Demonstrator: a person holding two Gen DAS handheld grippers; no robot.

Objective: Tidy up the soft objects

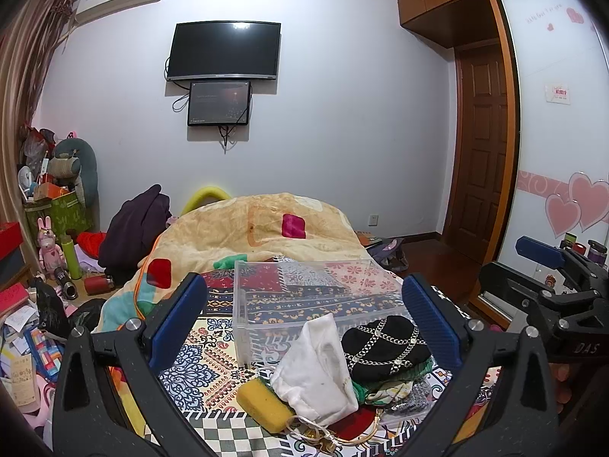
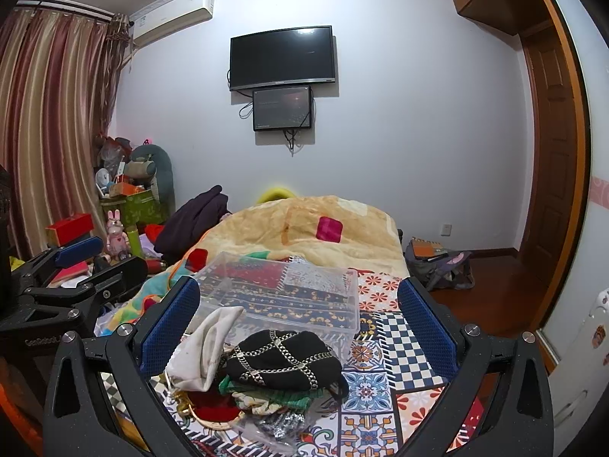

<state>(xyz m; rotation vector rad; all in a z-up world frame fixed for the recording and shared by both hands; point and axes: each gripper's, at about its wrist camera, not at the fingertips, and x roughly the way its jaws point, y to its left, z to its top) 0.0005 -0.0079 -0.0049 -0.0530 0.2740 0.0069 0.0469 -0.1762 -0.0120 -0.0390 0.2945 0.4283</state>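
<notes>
A pile of soft things lies on the patterned bedspread in front of a clear plastic box (image 1: 304,304) (image 2: 281,297). It holds a white cloth pouch (image 1: 319,373) (image 2: 205,346), a black cap with silver chains (image 1: 384,346) (image 2: 281,358), a yellow sponge (image 1: 262,403) and green and red fabric (image 2: 266,396). My left gripper (image 1: 304,323) is open and empty, its blue pads either side of the pile. My right gripper (image 2: 300,323) is open and empty over the same pile. Each gripper shows at the edge of the other's view.
A rumpled yellow blanket (image 1: 266,228) covers the far half of the bed. A dark garment (image 1: 137,224) and cluttered boxes and toys (image 1: 57,205) fill the left floor. A bag (image 2: 437,262) lies on the floor at right, near the wooden door (image 1: 483,144).
</notes>
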